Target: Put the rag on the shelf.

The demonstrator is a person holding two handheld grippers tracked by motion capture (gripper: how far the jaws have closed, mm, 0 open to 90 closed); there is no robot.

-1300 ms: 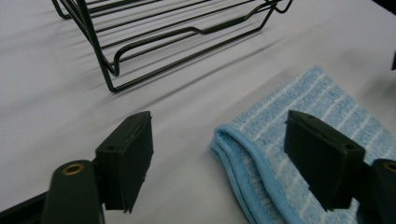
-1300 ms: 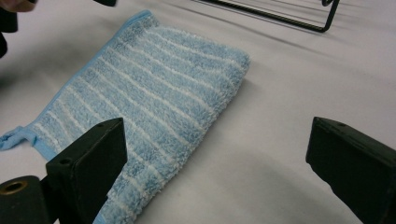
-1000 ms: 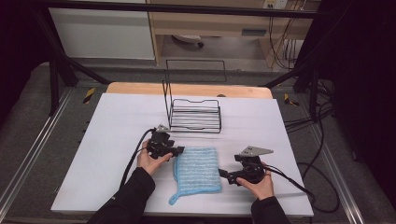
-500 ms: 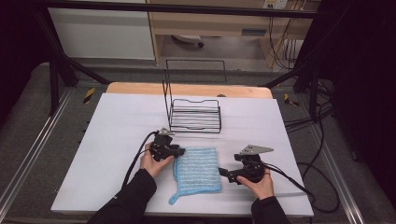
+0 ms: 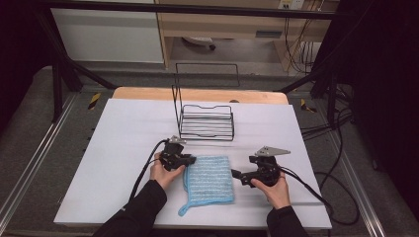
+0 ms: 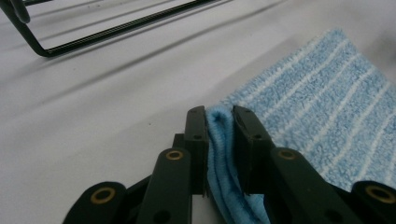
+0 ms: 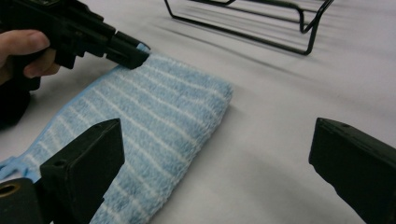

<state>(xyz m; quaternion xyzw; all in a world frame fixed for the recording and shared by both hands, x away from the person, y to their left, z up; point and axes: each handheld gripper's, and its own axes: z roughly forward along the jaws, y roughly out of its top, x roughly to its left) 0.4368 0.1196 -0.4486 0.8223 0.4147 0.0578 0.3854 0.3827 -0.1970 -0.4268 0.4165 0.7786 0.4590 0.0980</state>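
I have the blue striped cloth (image 5: 208,178) lying flat on the white table (image 5: 118,148), toward the near side and between my two hands, with its thin hanging loop trailing off its near-left corner. It looks already folded once, since the edge showing in the right gripper view is thick and rounded, so I judge the first fold done. My left tool (image 6: 219,140) is clamped narrow on the cloth's far-left corner; in the left gripper view the blue terry is pinched between the two black jaws, bunched into a ridge. My right tool (image 7: 215,172) stands wide, holding nothing, its jaws low over the bare table just to the right of the cloth's right edge and apart from it. From the high view the same tool (image 5: 238,175) points left toward that edge. The black wire rack (image 5: 206,121) stands farther back on the table, well apart from the cloth, with nothing in it. As I read it, the work is partway: one corner is secured, the other side is not yet gripped, and nothing has gone to the rack. What I think is left is to bring the right tool onto the cloth's right side, close it there, and then either fold the cloth again or lift it with both tools, perhaps toward the rack, though I cannot tell which is meant.
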